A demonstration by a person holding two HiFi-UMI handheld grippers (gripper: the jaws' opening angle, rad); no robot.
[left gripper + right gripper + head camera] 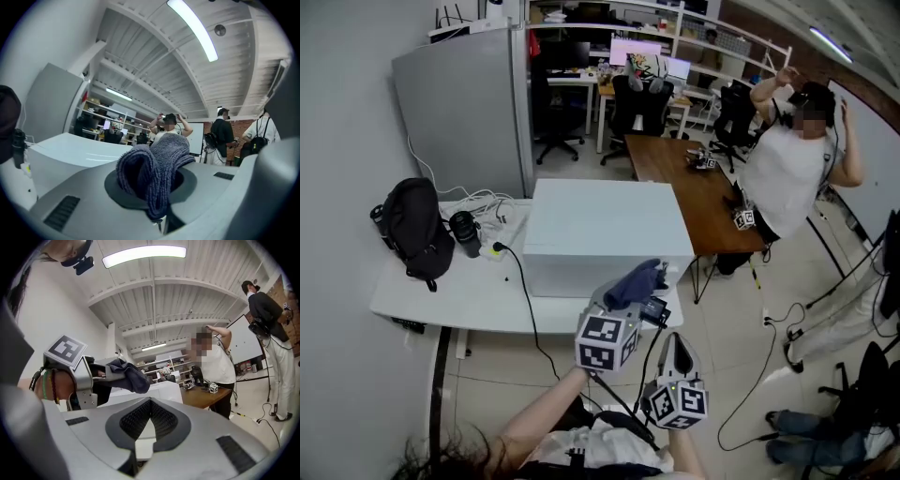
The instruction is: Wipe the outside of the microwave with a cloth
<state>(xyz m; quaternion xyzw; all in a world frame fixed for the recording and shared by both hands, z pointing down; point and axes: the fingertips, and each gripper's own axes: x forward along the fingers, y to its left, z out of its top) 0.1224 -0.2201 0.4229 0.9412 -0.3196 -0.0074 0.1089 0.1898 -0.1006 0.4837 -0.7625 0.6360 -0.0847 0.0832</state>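
Cloth: dark blue knit, bunched. It is clamped between the jaws of the left gripper, and a folded bulge stands out past their tips.

Right gripper: jaws together at the tips, with nothing between them. It is held just beside the left one, on its right.

Microwave: white box ahead of both pairs of jaws, apart from the cloth and not yet touched. Its top runs off ahead and to the left of the left jaws.

Cable: black, draped down the table at the left of the microwave.

Handling note (a judgement): lead with the bulge so that fabric, not jaw tips, meets the casing. Keep the clamp firm and use overlapping strokes. Do the near face first, then the top. Steer clear of the cable.
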